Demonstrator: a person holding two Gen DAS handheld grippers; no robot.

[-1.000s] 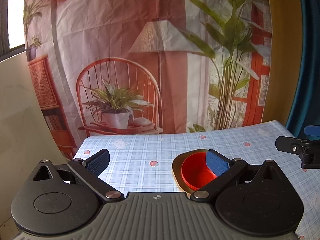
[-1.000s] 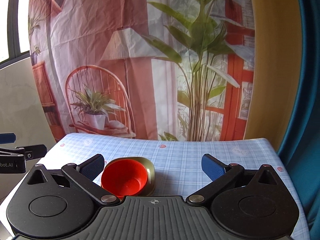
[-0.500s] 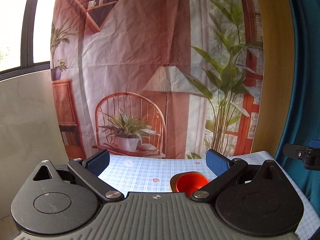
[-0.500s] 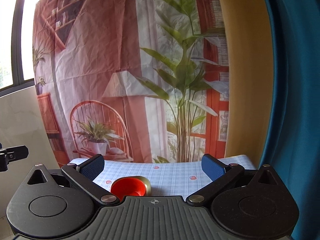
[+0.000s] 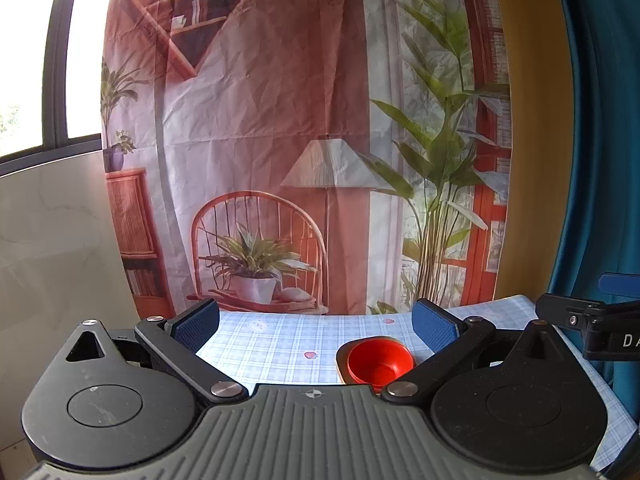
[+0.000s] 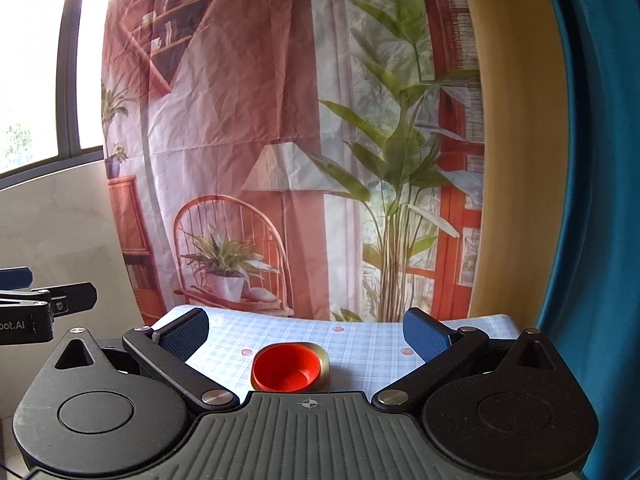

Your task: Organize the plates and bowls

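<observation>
The left claw is hovering with its blue pads spread wide and gripping nothing. A red bowl is sitting in a gold plate on the checked tabletop, and the right claw is poking in at the right edge.

red bowl near edge hidden behind left gripper, plate beneath mostly covered
</observation>
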